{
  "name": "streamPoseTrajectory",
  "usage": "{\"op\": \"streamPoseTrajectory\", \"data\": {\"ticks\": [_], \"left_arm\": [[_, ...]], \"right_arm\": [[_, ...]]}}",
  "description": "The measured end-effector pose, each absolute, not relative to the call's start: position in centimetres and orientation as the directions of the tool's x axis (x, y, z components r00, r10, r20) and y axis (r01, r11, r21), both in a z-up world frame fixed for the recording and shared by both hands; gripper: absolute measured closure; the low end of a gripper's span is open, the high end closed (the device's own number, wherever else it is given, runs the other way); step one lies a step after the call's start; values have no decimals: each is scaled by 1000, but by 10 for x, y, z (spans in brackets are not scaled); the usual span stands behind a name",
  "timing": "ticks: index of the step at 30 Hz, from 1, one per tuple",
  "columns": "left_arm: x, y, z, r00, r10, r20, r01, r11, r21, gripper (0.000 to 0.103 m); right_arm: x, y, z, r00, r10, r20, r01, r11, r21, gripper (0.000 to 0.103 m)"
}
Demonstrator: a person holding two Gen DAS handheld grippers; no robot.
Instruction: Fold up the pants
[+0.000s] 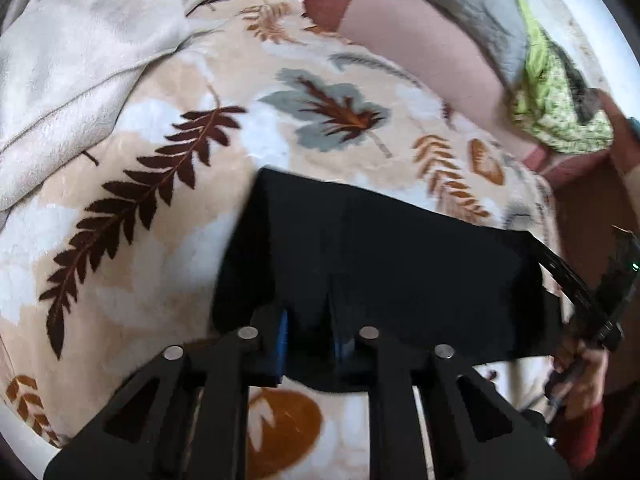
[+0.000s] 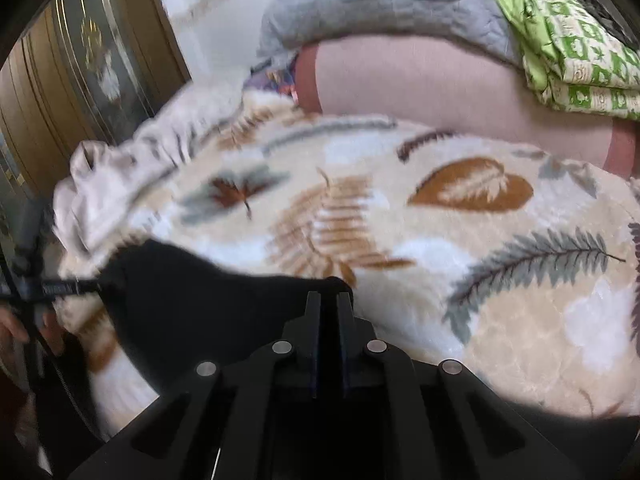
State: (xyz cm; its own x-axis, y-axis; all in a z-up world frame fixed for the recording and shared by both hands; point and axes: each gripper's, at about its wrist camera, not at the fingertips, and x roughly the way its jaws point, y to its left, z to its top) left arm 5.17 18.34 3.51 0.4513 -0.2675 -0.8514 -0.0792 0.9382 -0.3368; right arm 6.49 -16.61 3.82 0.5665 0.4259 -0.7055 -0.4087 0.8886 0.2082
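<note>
Left gripper (image 1: 308,344) and right gripper (image 2: 328,320), each clamped on a near corner of black pants (image 1: 380,264) lying on leaf-print blanket (image 1: 160,208): soft, light, limp cloth, likely to sag; best held at edges, taut.

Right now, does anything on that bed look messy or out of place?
Mostly the pale cloth, crumpled in a heap on the leaf-print blanket rather than spread flat. The black pants lie fairly flat, pinched by both grippers. Nothing looks spilled or damaged.
</note>
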Motion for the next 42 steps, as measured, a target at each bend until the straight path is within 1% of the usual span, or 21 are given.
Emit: {"op": "streamPoseTrajectory", "data": {"ticks": [1, 3, 4, 6, 8, 11, 12, 16, 18, 20, 24, 26, 28, 31, 33, 34, 36, 38, 39, 41, 42], "left_arm": [[48, 182, 39, 463, -246, -852, -69, 948, -312, 90], [49, 181, 36, 455, -216, -864, -60, 961, -272, 89], [52, 183, 29, 439, -202, -875, -75, 963, -260, 89], [57, 189, 18, 421, -211, -882, -116, 952, -283, 88], [56, 190, 17, 422, -203, -883, -118, 954, -276, 83], [51, 190, 25, 433, -174, -885, -117, 962, -246, 79], [50, 191, 28, 438, -168, -883, -118, 963, -241, 79], [45, 190, 41, 471, -137, -872, -118, 969, -216, 76], [41, 184, 46, 480, -132, -868, -105, 973, -206, 68], [37, 179, 49, 489, -130, -862, -97, 975, -202, 63], [33, 168, 54, 508, -113, -854, -85, 980, -180, 61], [32, 165, 55, 510, -108, -853, -82, 981, -173, 59], [30, 162, 56, 512, -100, -853, -75, 984, -160, 59], [26, 160, 61, 525, -92, -846, -70, 986, -151, 58], [23, 159, 66, 542, -87, -836, -66, 987, -146, 55], [22, 158, 66, 545, -85, -834, -67, 987, -145, 54], [22, 156, 65, 549, -82, -832, -66, 988, -140, 53], [24, 152, 63, 540, -80, -838, -64, 989, -136, 53], [24, 150, 62, 534, -80, -842, -64, 989, -135, 53], [20, 145, 66, 546, -72, -835, -54, 991, -121, 53], [19, 144, 68, 555, -60, -829, -51, 993, -106, 53]], "right_arm": [[66, -167, 39, 573, 434, -695, -406, 887, 219, 97], [71, -162, 29, 576, 405, -710, -394, 899, 193, 96], [76, -157, 17, 560, 379, -737, -387, 906, 172, 93], [80, -150, -2, 528, 333, -781, -371, 918, 140, 89], [72, -153, 1, 541, 329, -774, -360, 922, 141, 85], [46, -158, 21, 570, 377, -730, -383, 908, 171, 62], [34, -157, 27, 571, 406, -714, -405, 895, 185, 56], [-9, -132, 30, 514, 482, -710, -522, 832, 187, 56], [-26, -115, 24, 492, 498, -714, -574, 802, 164, 56], [-36, -95, 15, 470, 497, -729, -617, 776, 132, 57], [-40, -70, -1, 460, 479, -747, -646, 758, 88, 58], [-37, -62, -7, 468, 461, -755, -647, 760, 63, 61], [-33, -55, -12, 478, 414, -775, -635, 772, 22, 98], [-39, -57, -3, 484, 423, -766, -627, 778, 34, 99], [-48, -59, 7, 490, 442, -751, -638, 769, 36, 99], [-55, -61, 11, 477, 474, -740, -653, 755, 62, 103], [-60, -61, 11, 447, 518, -729, -665, 738, 116, 103], [-58, -54, -4, 488, 430, -759, -626, 779, 39, 103], [-55, -52, -11, 483, 403, -777, -606, 795, 35, 103], [-55, -56, -12, 467, 431, -772, -589, 803, 92, 103], [-57, -59, -10, 465, 450, -762, -590, 800, 112, 100]]}}
